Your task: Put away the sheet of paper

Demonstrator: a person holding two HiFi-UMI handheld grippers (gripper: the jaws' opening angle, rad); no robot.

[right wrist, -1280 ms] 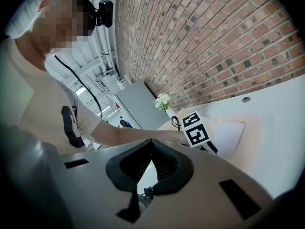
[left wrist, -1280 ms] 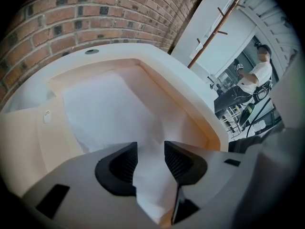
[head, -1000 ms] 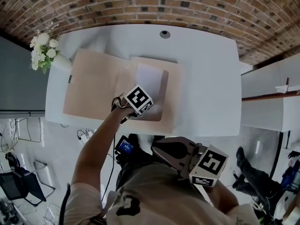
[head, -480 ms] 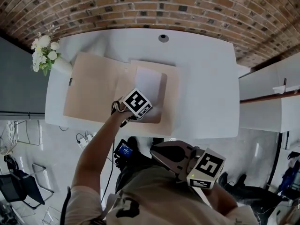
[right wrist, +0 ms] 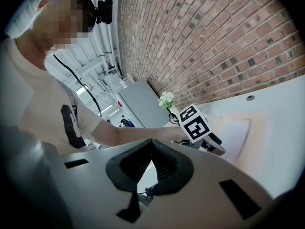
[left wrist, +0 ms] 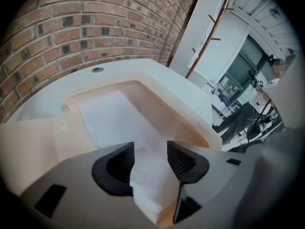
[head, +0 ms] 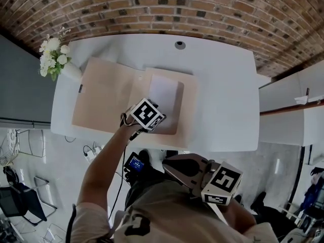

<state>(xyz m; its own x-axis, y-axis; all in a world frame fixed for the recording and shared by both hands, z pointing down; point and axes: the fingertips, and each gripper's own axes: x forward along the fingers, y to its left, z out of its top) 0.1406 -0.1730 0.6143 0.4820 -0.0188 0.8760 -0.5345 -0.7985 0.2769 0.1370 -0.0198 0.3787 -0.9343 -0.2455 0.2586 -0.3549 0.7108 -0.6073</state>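
White table (head: 223, 85), open folder (head: 101, 95), sheet of paper (left wrist: 119, 118) loose between left gripper (left wrist: 150, 151) jaws just opening, right gripper (right wrist: 151, 149) jaws closed

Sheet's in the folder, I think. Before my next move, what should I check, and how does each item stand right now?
1. Sheet lies on the folder's right half: ok.
2. Left tongs released: ok. The jaws have just been opening; the sheet's near edge shows between them, and the pads do not press on it.
3. Sheet's near edge lies flat: cannot tell; it looks bent in the left gripper view.
4. Right tongs shut, empty and off the table: ok.
5. Folder's left flap bare: ok.
6. Flowers clear of the flap's corner: cannot tell.
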